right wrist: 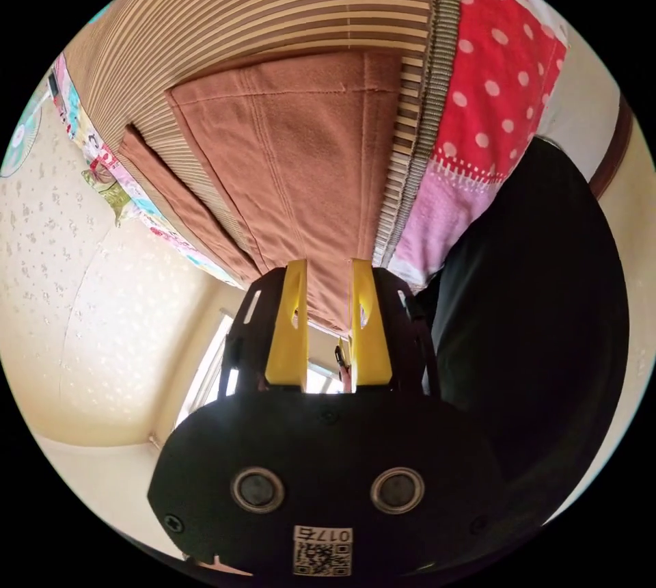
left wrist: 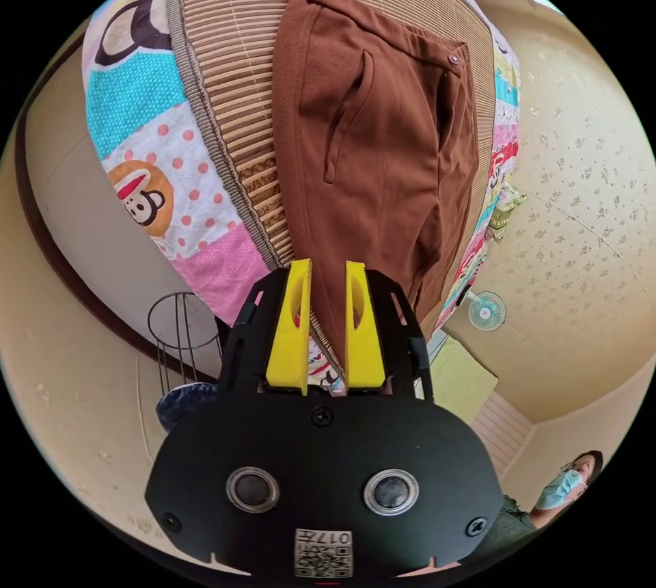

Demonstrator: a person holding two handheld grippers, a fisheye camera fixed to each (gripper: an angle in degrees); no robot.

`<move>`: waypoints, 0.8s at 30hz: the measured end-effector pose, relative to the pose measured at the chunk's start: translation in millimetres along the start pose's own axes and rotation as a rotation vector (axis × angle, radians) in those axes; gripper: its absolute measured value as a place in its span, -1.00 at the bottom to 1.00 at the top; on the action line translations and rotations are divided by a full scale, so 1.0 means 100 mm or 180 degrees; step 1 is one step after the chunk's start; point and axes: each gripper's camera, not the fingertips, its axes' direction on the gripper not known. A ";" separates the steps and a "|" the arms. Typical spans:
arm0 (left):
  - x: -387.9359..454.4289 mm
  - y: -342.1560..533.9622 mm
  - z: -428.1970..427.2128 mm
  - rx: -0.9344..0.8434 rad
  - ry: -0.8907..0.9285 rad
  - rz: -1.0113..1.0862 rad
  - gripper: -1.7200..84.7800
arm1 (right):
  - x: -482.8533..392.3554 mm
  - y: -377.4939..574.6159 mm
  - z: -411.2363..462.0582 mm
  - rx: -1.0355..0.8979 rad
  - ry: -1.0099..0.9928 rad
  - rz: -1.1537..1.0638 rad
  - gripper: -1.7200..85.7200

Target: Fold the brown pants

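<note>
A slatted bamboo mat (left wrist: 225, 75) is being carried by a bed with a patchwork cartoon-print quilt (left wrist: 147, 137), with speckled cream walls behind. The brown fabric pants (left wrist: 372, 157) are being kept flat on the mat. The left tongs (left wrist: 326, 273) are being held narrowly parted over a trouser leg, apparently gripping nothing. The right tongs (right wrist: 326, 270) are likewise being held slightly apart at the pants' edge.

Slatted bamboo mat (left wrist: 225, 68) spread over a patchwork cartoon quilt (left wrist: 147, 157) on a bed. Brown pants (left wrist: 369, 157) flat on the mat, waistband far, legs running near.
</note>
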 end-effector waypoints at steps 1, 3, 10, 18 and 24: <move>-0.01 0.01 0.01 0.0010 0.0002 0.0007 -0.77 | 0.04 -0.02 0.01 0.0042 0.0012 -0.0024 -0.73; -0.04 0.03 0.05 0.0018 0.0087 0.0047 -0.74 | 0.12 -0.05 0.04 0.0079 -0.0007 -0.0027 -0.73; -0.19 0.08 0.04 0.0151 -0.0077 -0.0072 -0.68 | 0.47 0.00 0.18 0.0053 0.0116 0.0040 -0.72; -0.39 -0.04 -0.07 0.0489 0.0216 -0.0035 -0.60 | 0.80 0.04 0.20 0.0201 -0.0144 -0.0234 -0.70; -0.51 -0.26 -0.16 0.0699 0.0307 -0.0295 -0.61 | 1.06 0.14 0.29 0.0412 -0.0386 -0.0354 -0.72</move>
